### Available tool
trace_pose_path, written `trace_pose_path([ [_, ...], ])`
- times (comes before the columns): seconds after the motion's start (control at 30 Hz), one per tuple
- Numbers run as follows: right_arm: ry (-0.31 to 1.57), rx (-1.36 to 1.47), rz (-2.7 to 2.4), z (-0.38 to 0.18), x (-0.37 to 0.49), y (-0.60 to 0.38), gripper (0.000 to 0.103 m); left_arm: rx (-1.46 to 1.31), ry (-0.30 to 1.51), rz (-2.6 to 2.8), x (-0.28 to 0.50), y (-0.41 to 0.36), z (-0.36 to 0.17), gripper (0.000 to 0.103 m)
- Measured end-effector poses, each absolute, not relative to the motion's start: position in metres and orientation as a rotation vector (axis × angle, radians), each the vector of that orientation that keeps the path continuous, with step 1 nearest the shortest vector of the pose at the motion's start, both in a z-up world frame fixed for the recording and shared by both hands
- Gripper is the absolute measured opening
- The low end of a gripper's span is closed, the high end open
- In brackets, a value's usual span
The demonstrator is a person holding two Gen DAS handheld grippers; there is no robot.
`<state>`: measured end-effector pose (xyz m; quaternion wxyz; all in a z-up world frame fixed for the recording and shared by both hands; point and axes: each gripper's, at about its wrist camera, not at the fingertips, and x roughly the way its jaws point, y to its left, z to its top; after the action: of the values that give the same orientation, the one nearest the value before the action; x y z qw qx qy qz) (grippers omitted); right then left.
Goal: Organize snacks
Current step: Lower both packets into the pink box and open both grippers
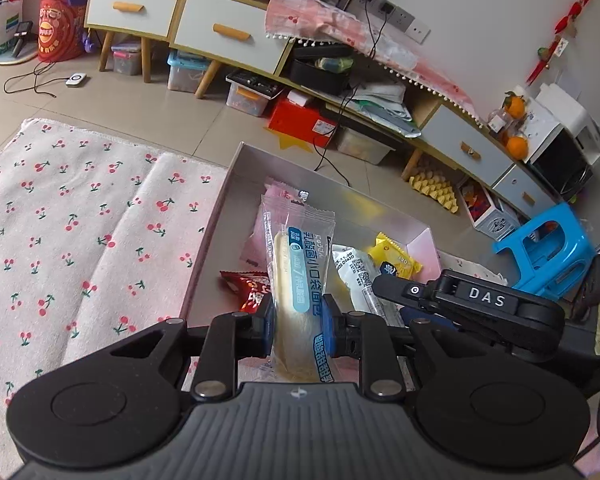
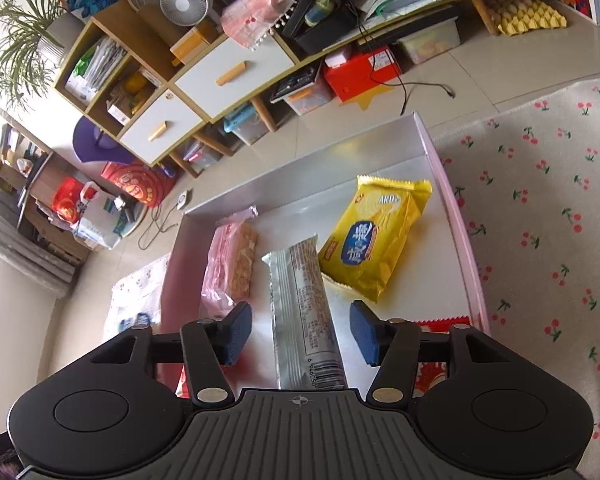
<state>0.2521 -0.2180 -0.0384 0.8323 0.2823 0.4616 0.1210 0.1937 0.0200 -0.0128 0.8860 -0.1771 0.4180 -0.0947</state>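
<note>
My left gripper (image 1: 298,326) is shut on a clear-wrapped bread roll packet with a blue label (image 1: 296,276), held upright over the silver tray with pink sides (image 1: 236,184). In the tray below lie a red packet (image 1: 250,290), a white packet (image 1: 358,276), a yellow packet (image 1: 394,258) and a pink packet (image 1: 274,196). My right gripper (image 2: 298,334) is open above the same tray (image 2: 300,184), its pads either side of a silver packet (image 2: 306,316) lying flat. A yellow biscuit packet (image 2: 376,236) and a pink packet (image 2: 232,264) lie beside it. The right gripper also shows in the left wrist view (image 1: 472,304).
A cherry-print cloth (image 1: 80,240) covers the surface beside the tray; it also shows in the right wrist view (image 2: 548,220). A low cabinet with drawers (image 1: 220,28) and storage boxes stands across the tiled floor. A blue plastic stool (image 1: 548,252) stands at the right.
</note>
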Motion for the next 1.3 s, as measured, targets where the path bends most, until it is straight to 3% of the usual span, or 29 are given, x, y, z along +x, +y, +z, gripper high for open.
trace_pose_path([
  [0.1, 0.966, 0.627, 0.252, -0.036, 0.252, -0.224, 0.068, -0.363, 0.874, -0.193, 0.203, 0.014, -0.017, 0.021],
  [0.3, 0.963, 0.665, 0.223, -0.037, 0.257, -0.238, 0.073, -0.310, 0.861, -0.201, 0.214, 0.002, -0.020, 0.021],
  [0.6, 0.952, 0.715, 0.191, -0.038, 0.259, -0.260, 0.074, -0.251, 0.852, -0.194, 0.224, -0.009, -0.026, 0.022],
  [0.67, 0.950, 0.725, 0.189, -0.038, 0.258, -0.263, 0.074, -0.234, 0.827, -0.188, 0.221, -0.012, -0.023, 0.028],
  [0.73, 0.953, 0.727, 0.192, -0.037, 0.259, -0.263, 0.074, -0.206, 0.808, -0.167, 0.220, -0.016, -0.021, 0.042],
  [0.93, 0.981, 0.652, 0.296, -0.028, 0.260, -0.253, 0.073, -0.150, 0.802, -0.135, 0.205, -0.010, -0.014, 0.057],
  [1.07, 1.061, 0.550, 0.376, -0.025, 0.262, -0.237, 0.065, -0.133, 0.829, -0.119, 0.198, -0.005, -0.013, 0.062],
  [1.23, 1.137, 0.444, 0.500, -0.028, 0.256, -0.217, 0.064, -0.121, 0.858, -0.112, 0.192, 0.000, -0.013, 0.066],
  [1.3, 1.149, 0.378, 0.504, -0.030, 0.253, -0.211, 0.057, -0.119, 0.869, -0.106, 0.190, 0.002, -0.013, 0.066],
])
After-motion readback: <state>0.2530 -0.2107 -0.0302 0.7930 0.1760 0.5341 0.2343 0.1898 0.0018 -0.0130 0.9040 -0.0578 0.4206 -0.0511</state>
